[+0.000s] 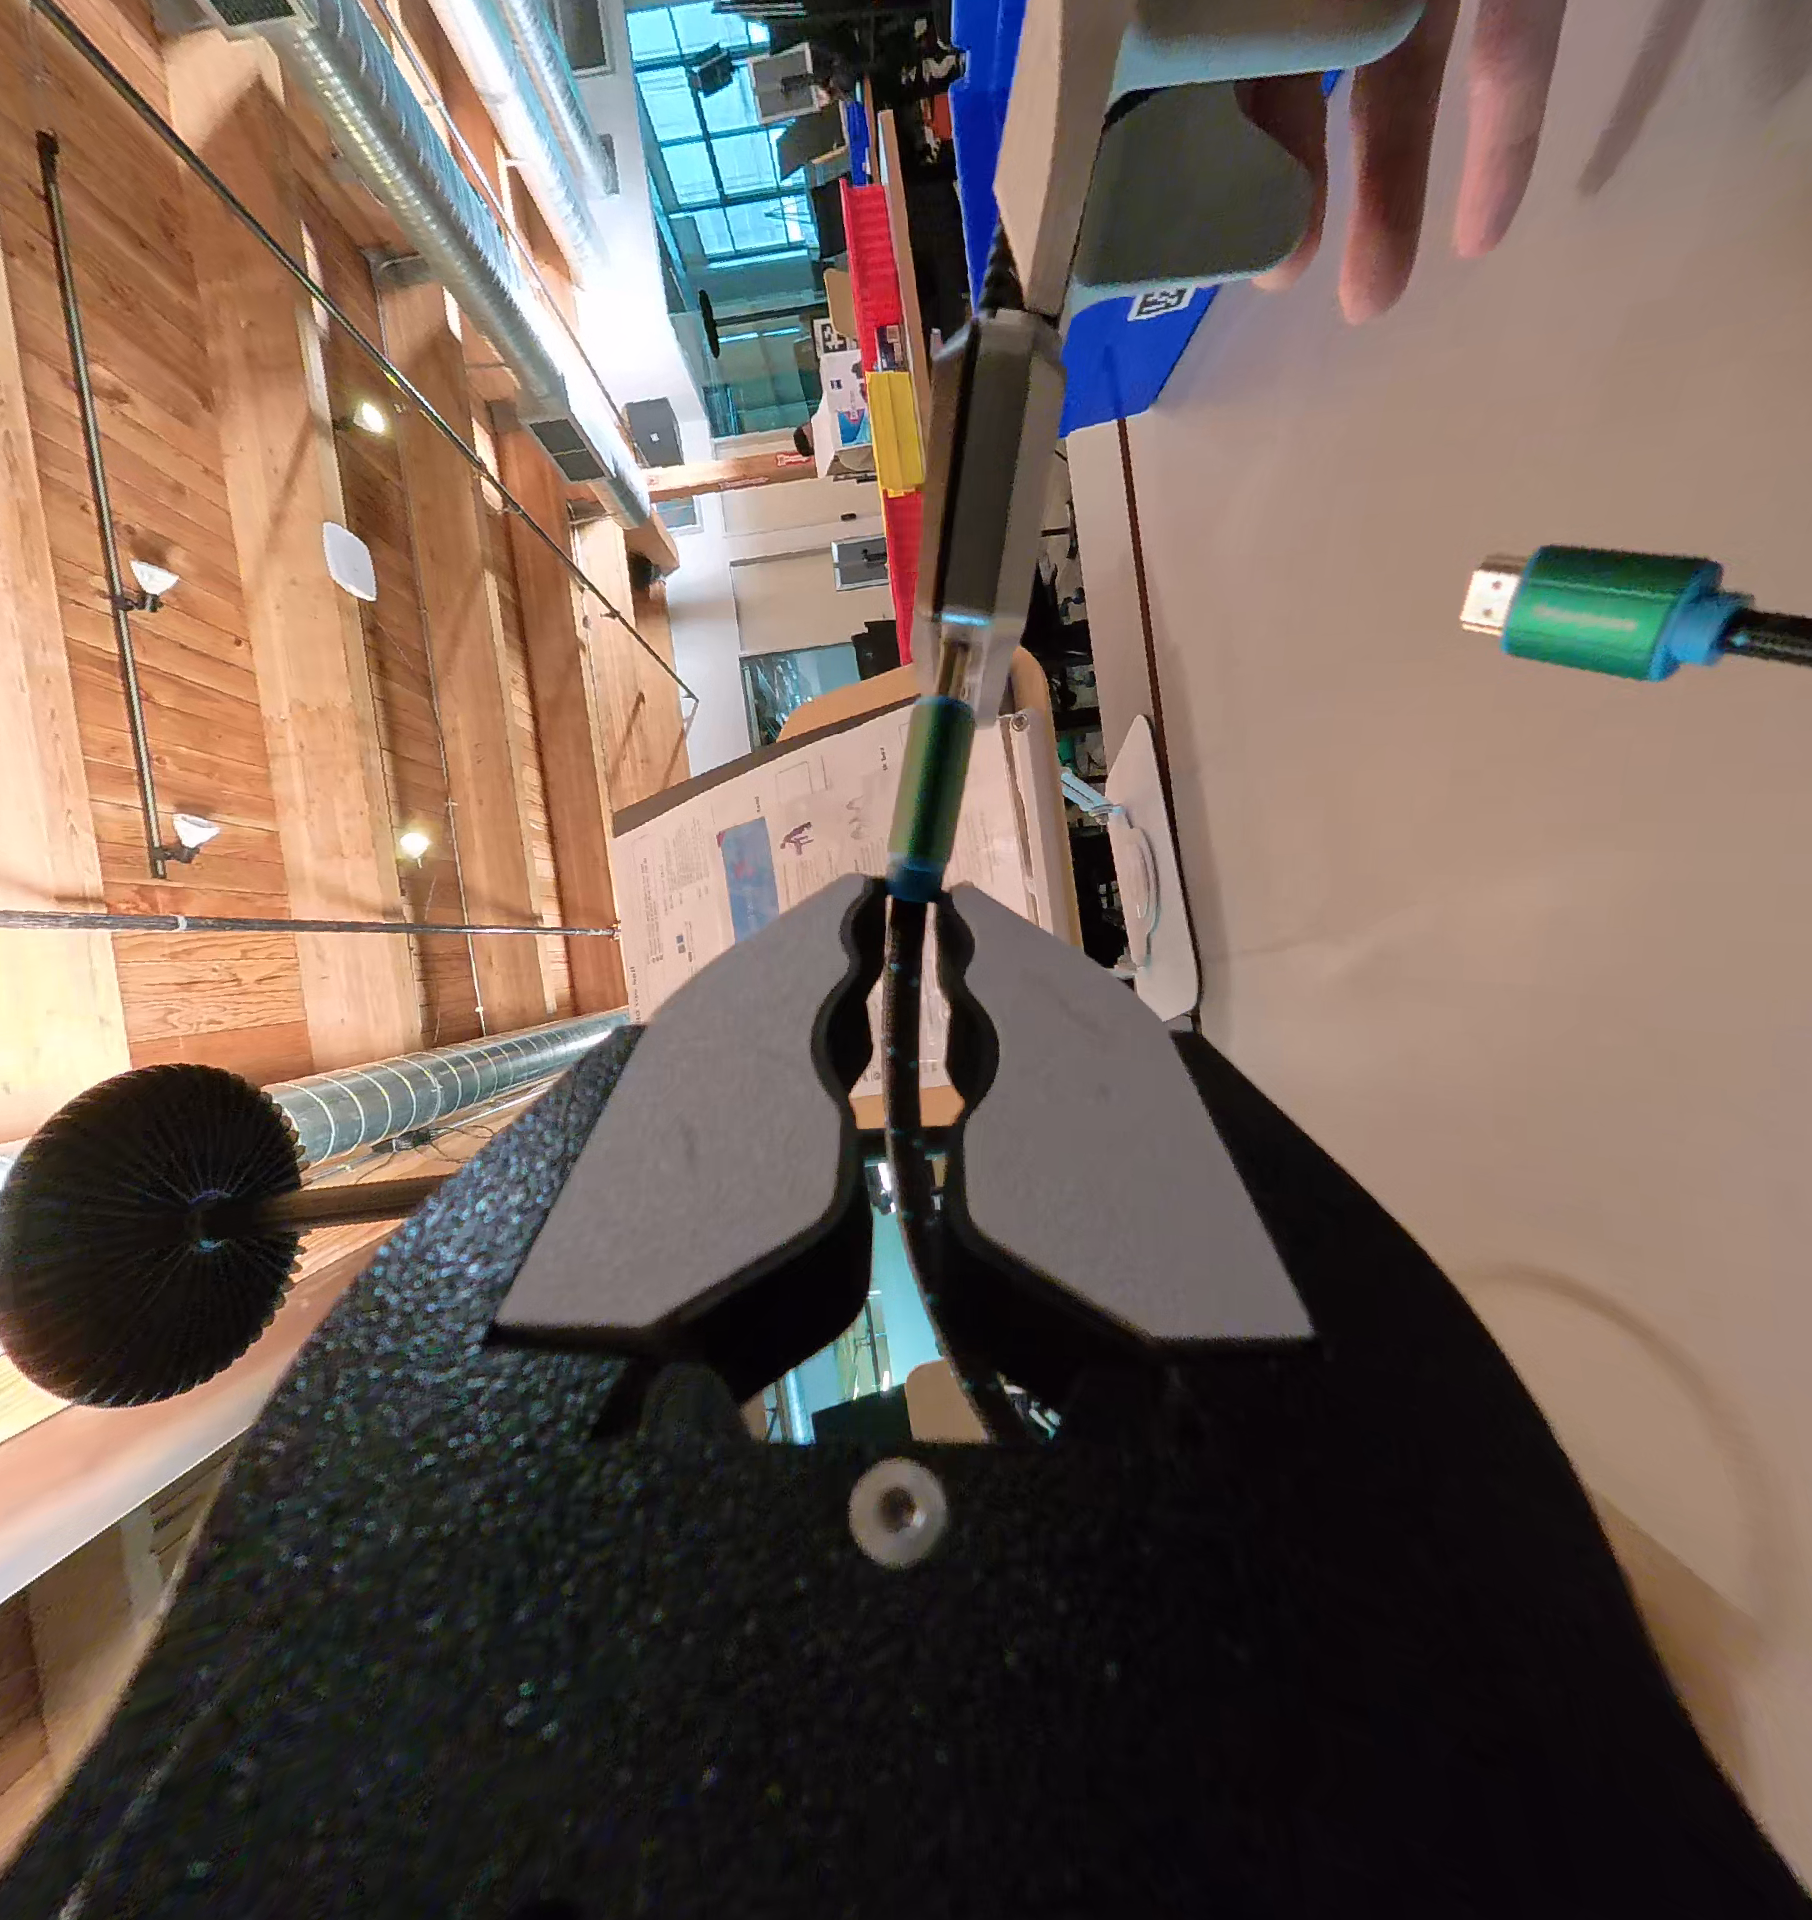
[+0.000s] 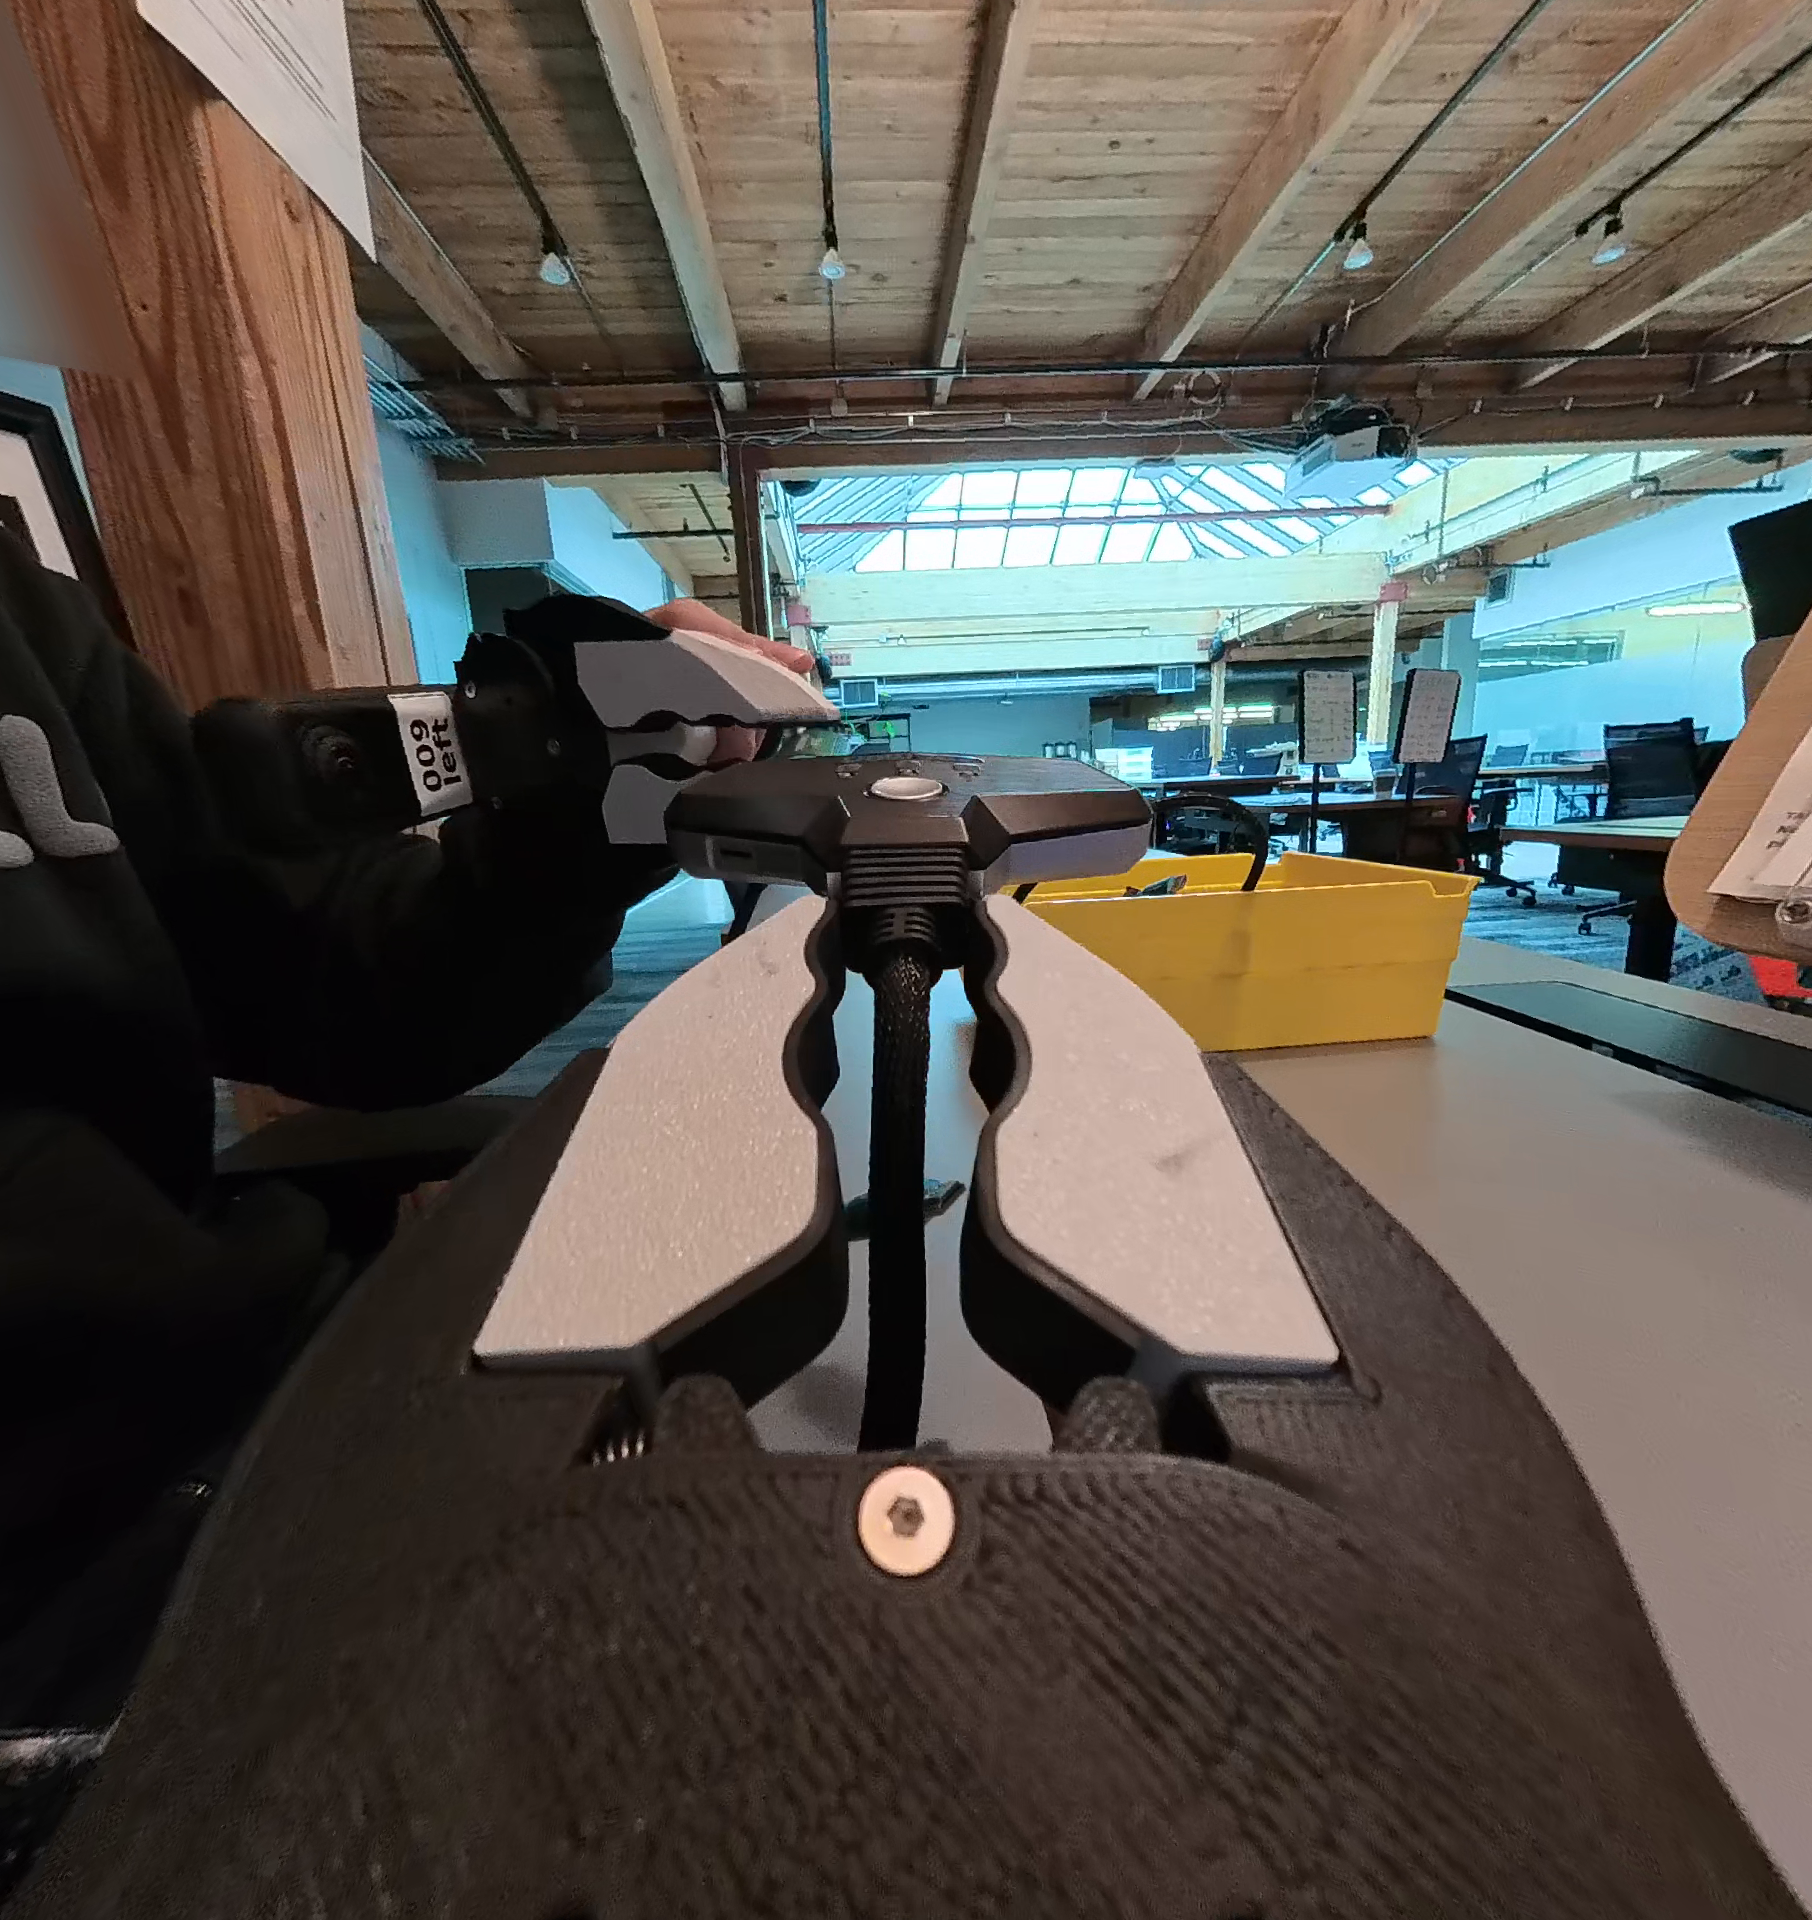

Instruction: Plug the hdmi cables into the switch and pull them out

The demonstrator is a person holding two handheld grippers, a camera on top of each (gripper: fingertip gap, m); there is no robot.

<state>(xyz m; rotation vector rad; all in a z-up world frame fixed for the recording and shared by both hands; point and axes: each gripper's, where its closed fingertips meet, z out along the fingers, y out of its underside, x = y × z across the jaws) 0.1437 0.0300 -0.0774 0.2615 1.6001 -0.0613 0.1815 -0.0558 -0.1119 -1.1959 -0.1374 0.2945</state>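
Green plug (image 1: 1598, 613), yellow bin (image 2: 1266, 951)

The left gripper (image 1: 907, 904), black-bodied with grey-faced fingers, is clamped on a black braided cable (image 1: 900, 1049) right behind its green metal plug (image 1: 923, 805). That plug is seated in the end of a flat dark grey switch box (image 1: 969, 499), seen edge-on and held off the pale table (image 1: 1504, 987). Beyond the box, the other gripper's grey fingers (image 1: 1182, 177) and a person's hand (image 1: 1442, 135) are near it. A second green plug (image 1: 1598, 613) on a braided cable lies loose on the table, well apart to the right
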